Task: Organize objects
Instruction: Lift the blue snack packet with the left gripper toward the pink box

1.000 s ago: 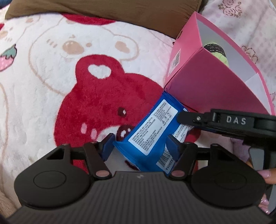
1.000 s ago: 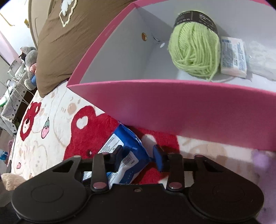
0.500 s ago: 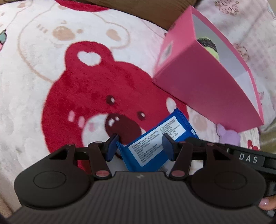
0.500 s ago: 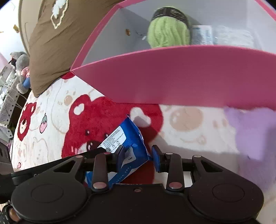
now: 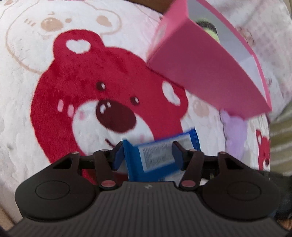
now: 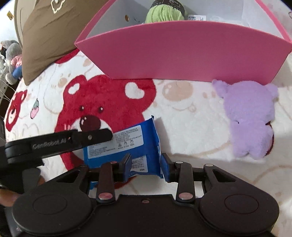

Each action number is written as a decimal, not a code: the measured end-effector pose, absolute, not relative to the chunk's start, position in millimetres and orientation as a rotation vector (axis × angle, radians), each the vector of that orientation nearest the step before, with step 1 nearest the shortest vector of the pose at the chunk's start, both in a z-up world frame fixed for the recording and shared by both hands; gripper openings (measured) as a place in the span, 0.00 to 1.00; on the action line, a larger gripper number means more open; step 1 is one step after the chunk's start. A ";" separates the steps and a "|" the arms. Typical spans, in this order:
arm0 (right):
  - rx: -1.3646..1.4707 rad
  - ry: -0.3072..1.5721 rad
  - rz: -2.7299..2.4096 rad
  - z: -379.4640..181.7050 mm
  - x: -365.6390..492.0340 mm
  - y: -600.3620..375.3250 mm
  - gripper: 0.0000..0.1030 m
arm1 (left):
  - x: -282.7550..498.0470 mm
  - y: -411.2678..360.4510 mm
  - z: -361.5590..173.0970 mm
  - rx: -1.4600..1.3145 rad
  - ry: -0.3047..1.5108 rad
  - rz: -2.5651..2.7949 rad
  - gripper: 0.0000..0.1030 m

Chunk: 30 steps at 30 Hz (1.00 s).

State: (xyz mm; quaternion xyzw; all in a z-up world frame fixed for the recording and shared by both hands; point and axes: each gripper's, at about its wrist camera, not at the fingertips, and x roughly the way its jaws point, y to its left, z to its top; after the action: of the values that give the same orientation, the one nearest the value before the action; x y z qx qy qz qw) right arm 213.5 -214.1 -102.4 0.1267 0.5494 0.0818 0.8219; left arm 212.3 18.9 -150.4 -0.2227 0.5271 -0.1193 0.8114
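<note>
Both grippers are seen at the same flat blue plastic packet with a white printed label [image 6: 127,145], which is held above a plush white blanket printed with a large red bear face [image 6: 102,102].

The right gripper [image 6: 146,165] is clamped on the packet's near right edge; its blue pads are pressed against the folded plastic from both sides.

The left gripper [image 5: 147,153] is seen with the packet's other end between its pads. Its jaws have just been opening slightly. The left pad touches the packet's edge, the right pad lies across the label; a firm pinch cannot be confirmed, as this view is blurred. In the right wrist view, one black finger of the left gripper is seen lying over the label's left end.

An open pink cardboard box with a grey-white interior [image 6: 182,54] is noted behind the packet, well apart from it. A ball of light green yarn with a black band [image 6: 164,14] and a small white packet [image 6: 197,17] are seen inside. A small purple plush toy [image 6: 250,118] lies on the blanket just in front of the box's right corner. A brown pillow [image 6: 45,36] is seen at the far left.
</note>
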 end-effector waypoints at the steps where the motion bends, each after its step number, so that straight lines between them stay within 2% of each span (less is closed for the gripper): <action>1: 0.274 1.171 0.170 -103.7 213.5 -215.4 0.40 | 210.3 15.7 -149.5 -0.454 1.149 -0.275 0.59; 5: 0.339 1.191 0.152 -111.0 214.8 -225.9 0.45 | 205.5 11.3 -150.1 -0.438 1.193 -0.280 0.62; 7: 0.356 1.201 0.147 -114.6 214.2 -227.7 0.46 | 203.7 15.4 -151.9 -0.464 1.205 -0.266 0.55; 8: 0.359 1.199 0.145 -115.1 213.7 -227.5 0.46 | 202.6 17.5 -152.1 -0.470 1.203 -0.249 0.42; 9: 0.357 1.198 0.149 -115.0 213.4 -226.7 0.46 | 202.0 19.2 -152.3 -0.466 1.204 -0.252 0.37; 11: 0.347 1.197 0.168 -114.0 212.1 -222.0 0.43 | 202.9 24.2 -154.0 -0.511 1.206 -0.261 0.36; 19: 0.270 1.181 0.181 -110.5 209.4 -206.4 0.44 | 201.4 24.7 -154.5 -0.524 1.182 -0.272 0.33; 23: 0.231 1.158 0.188 -104.7 202.6 -201.5 0.44 | 203.2 26.3 -153.8 -0.551 1.176 -0.295 0.38; 30: 0.094 1.087 0.174 -85.9 186.6 -184.0 0.48 | 200.8 23.4 -145.6 -0.561 1.156 -0.345 0.38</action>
State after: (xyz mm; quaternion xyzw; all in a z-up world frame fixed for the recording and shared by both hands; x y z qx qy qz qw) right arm 186.6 -184.0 -85.9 0.0449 0.5163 0.0825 0.8513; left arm 200.8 23.4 -145.6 -0.2604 0.5362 -0.1599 0.7868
